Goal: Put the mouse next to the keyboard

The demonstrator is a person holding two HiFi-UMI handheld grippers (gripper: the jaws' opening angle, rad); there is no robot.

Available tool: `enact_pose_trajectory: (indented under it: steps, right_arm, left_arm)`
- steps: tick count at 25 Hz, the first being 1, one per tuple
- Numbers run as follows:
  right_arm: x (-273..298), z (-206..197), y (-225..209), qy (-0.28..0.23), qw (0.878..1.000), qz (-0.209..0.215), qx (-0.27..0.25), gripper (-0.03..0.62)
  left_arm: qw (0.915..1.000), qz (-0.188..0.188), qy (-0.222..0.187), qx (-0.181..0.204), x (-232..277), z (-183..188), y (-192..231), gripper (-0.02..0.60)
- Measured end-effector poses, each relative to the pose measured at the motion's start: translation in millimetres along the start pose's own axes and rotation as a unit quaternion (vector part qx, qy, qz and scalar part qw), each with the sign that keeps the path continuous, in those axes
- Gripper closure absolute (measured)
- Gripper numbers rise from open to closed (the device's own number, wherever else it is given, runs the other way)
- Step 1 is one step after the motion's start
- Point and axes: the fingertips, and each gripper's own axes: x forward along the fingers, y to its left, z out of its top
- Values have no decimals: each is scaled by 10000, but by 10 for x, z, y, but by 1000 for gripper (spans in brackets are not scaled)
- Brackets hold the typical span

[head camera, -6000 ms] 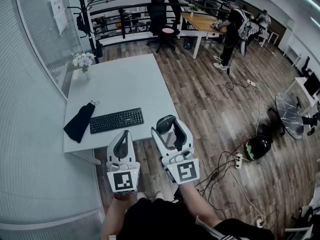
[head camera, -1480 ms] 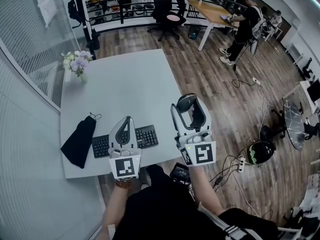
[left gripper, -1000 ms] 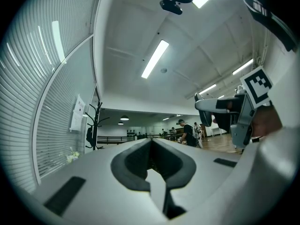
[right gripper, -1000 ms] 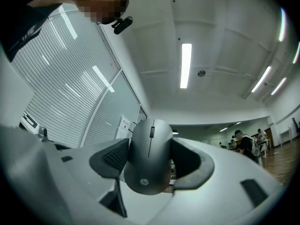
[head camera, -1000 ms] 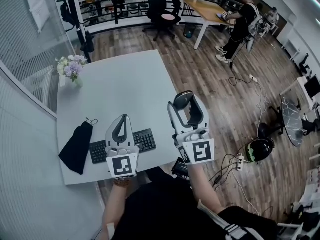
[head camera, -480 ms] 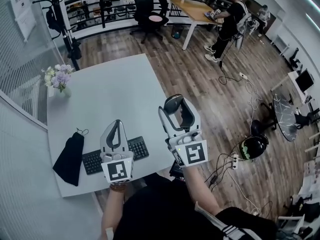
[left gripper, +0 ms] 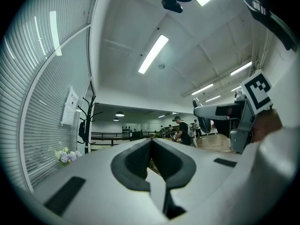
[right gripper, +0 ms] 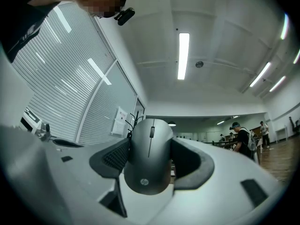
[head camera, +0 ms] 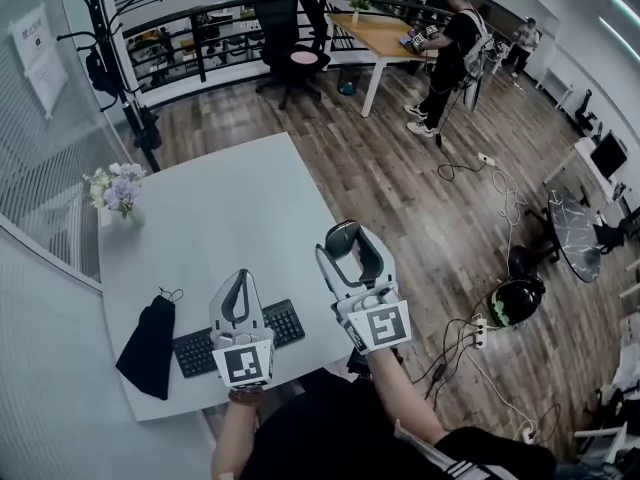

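A grey mouse (right gripper: 149, 156) is clamped between the dark pads of my right gripper (right gripper: 151, 144). In the head view that gripper (head camera: 343, 238) is held up over the right edge of the white table (head camera: 210, 228), with the mouse (head camera: 339, 235) at its tip. A black keyboard (head camera: 195, 348) lies along the table's near edge. My left gripper (head camera: 238, 282) hovers above the keyboard's right half and hides its middle. The left gripper (left gripper: 151, 142) is shut with nothing in it and points level across the room.
A black pouch (head camera: 147, 346) lies left of the keyboard. A vase of flowers (head camera: 116, 190) stands at the table's far left. Cables and a helmet (head camera: 512, 303) lie on the wood floor at right. A person (head camera: 440, 43) stands by a far desk, near an office chair (head camera: 290, 43).
I have come up to the table's near edge. Over the last half second the right gripper with the mouse drops slightly in view; the left one stays over the keyboard.
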Motion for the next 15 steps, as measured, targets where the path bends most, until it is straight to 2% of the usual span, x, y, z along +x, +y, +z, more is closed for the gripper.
enact_pose_trajectory:
  steps: [15]
  right_arm:
    - [89,-428,-110,440,9987,202,126,309]
  left_arm:
    - [9999,-111,67,-67,158,-61,-160,571]
